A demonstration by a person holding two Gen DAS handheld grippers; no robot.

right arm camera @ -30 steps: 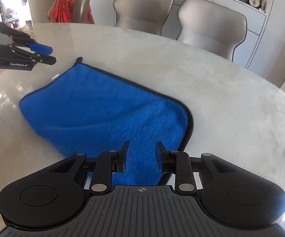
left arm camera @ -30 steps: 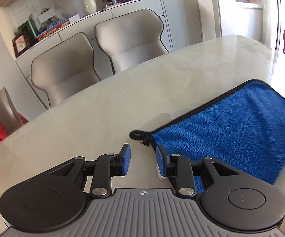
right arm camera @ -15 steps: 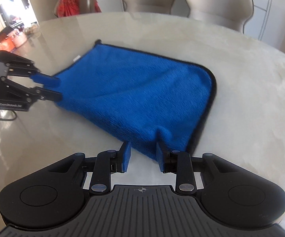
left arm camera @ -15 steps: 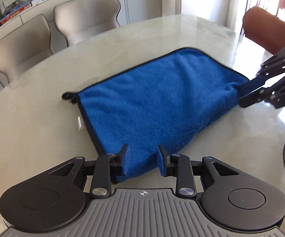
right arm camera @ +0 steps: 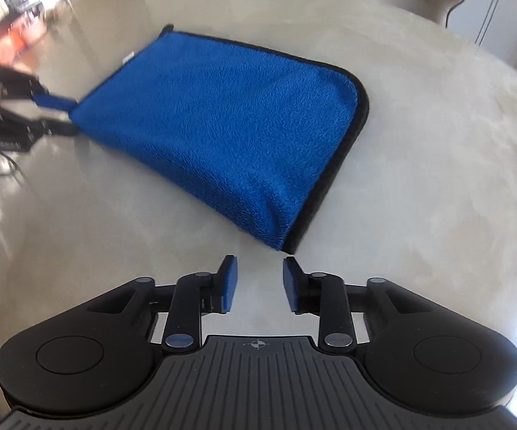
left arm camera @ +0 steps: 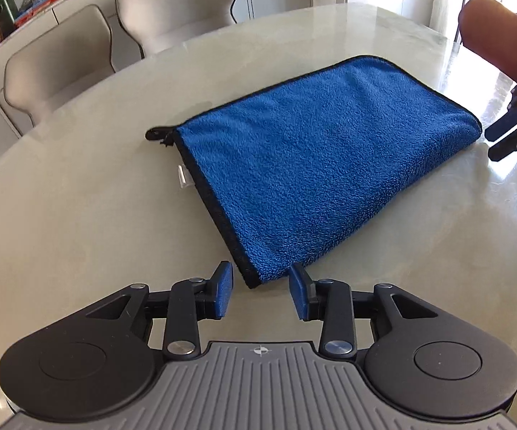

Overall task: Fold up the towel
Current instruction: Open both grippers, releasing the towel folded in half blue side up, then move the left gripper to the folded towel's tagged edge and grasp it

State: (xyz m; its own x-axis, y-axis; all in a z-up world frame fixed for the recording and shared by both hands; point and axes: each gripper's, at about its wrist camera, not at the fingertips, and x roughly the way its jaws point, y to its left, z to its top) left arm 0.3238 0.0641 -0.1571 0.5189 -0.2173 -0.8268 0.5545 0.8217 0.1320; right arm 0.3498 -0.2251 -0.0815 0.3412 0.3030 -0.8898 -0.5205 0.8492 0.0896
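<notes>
1. Your towel [left arm camera: 315, 165] lies flat on the bench [left arm camera: 79, 222], blue pile up, with a black hem along two sides and a rounded, doubled edge on the side nearest you. That reads as one fold already made.
2. In the left wrist view, the towel runs from about 6 o'clock, right in front of your left claw [left arm camera: 260, 294], out toward 1 o'clock. Its near corner sits just beyond the blue pads [left arm camera: 224, 292], between them but not gripped.
3. Your left claw stands apart, with bare bench showing in the gap. It holds nothing.
4. Your right claw [right arm camera: 258, 283] is spread too, and empty. The towel's near corner lies just past it at 12 o'clock, close but clear of the pads.
5. In the left view, your right claw shows at 3 o'clock, just beside the towel's far corner and apart from the cloth. In the right view, your left claw is blurred at 9 o'clock, so contact there cannot be judged.
6. Done, by my reading: one fold, lying tidy. Left to do: probably a second fold across the length. Both corners sit ready for you to pinch.
7. Containers: none on the bench. A hanging loop [left arm camera: 156, 134] and a small white tag [left arm camera: 183, 177] mark the towel's far left corner.
</notes>
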